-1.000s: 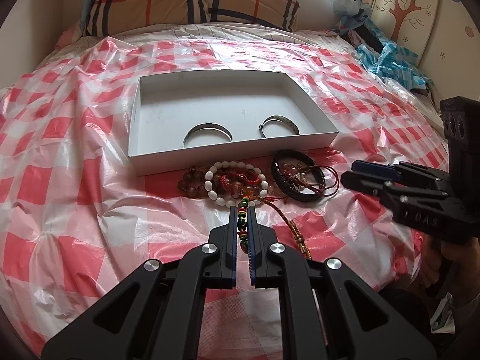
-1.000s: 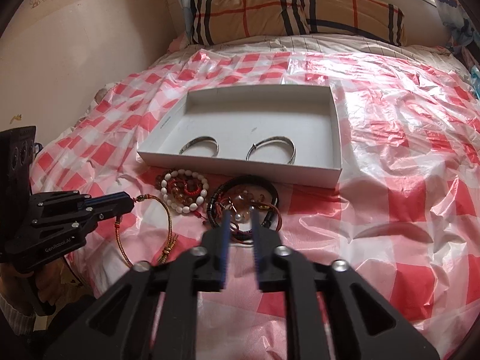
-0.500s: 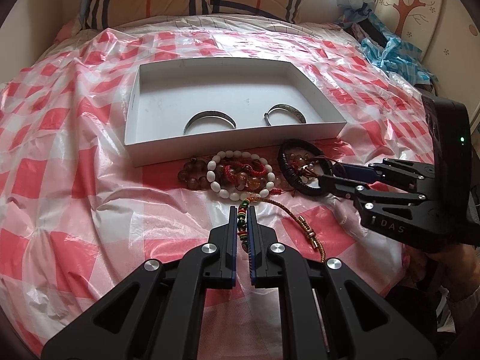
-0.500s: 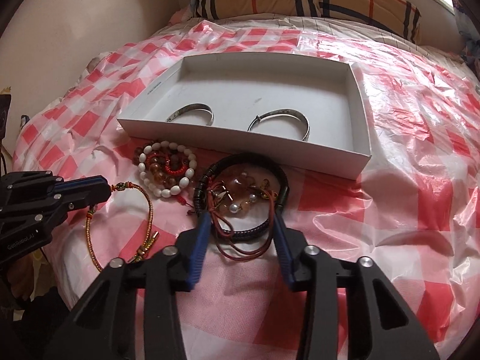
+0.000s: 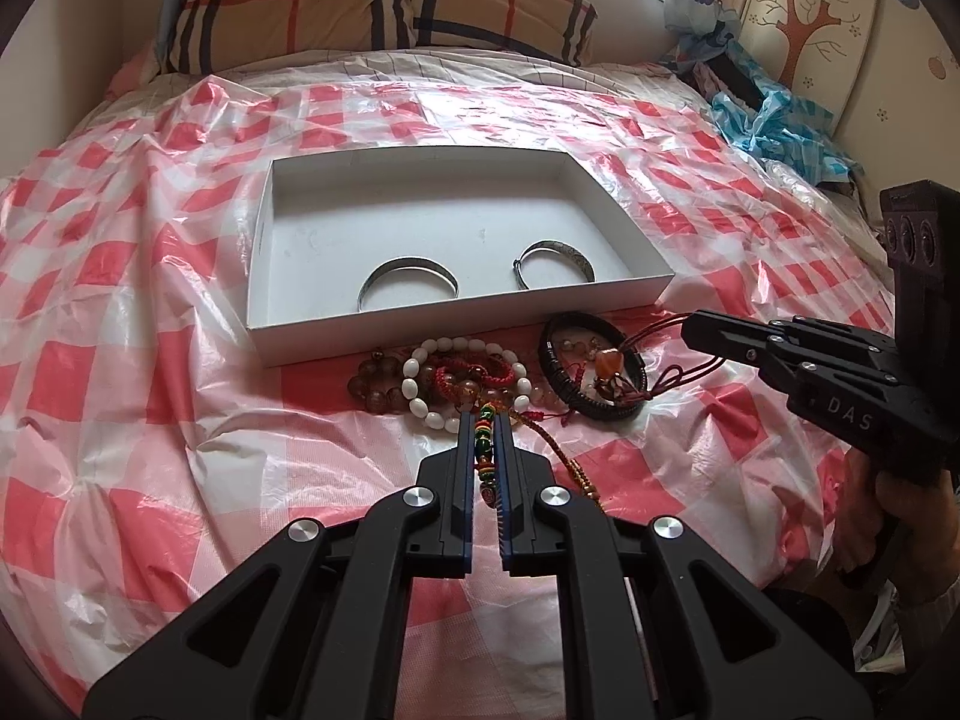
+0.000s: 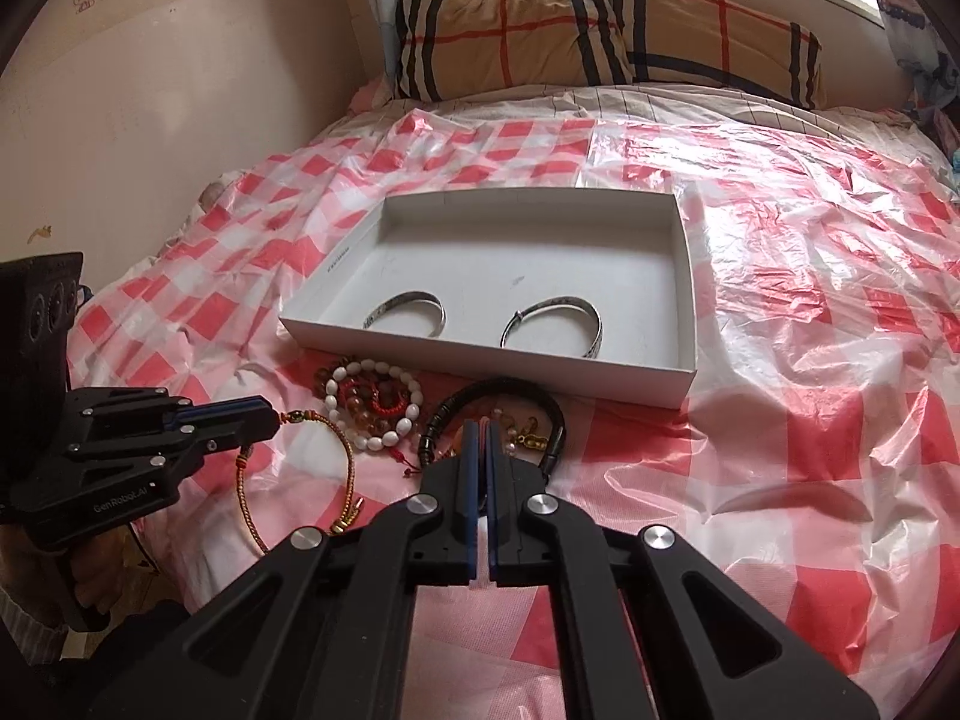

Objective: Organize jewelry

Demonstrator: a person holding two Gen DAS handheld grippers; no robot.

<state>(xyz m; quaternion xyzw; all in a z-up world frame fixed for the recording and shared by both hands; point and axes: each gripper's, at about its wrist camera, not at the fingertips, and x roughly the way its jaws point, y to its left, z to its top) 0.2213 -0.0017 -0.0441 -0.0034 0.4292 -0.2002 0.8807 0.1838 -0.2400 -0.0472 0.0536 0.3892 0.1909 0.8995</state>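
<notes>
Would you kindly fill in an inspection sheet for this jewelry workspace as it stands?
Surface: red-and-white checked plastic sheet over a bed.
Job's things: white shallow cardboard box holds two silver metal bangles; white bead bracelet, brown bead bracelet and black braided bracelet lie in front of it.
Clutter: crumpled blue plastic bag at the bed's far edge.
Grippers: left gripper shut on a gold braided cord with coloured beads; right gripper has just been closing, pinching a dark red cord.
Cables: nothing seen.
Surroundings: tan checked pillow, tree wall decal.
</notes>
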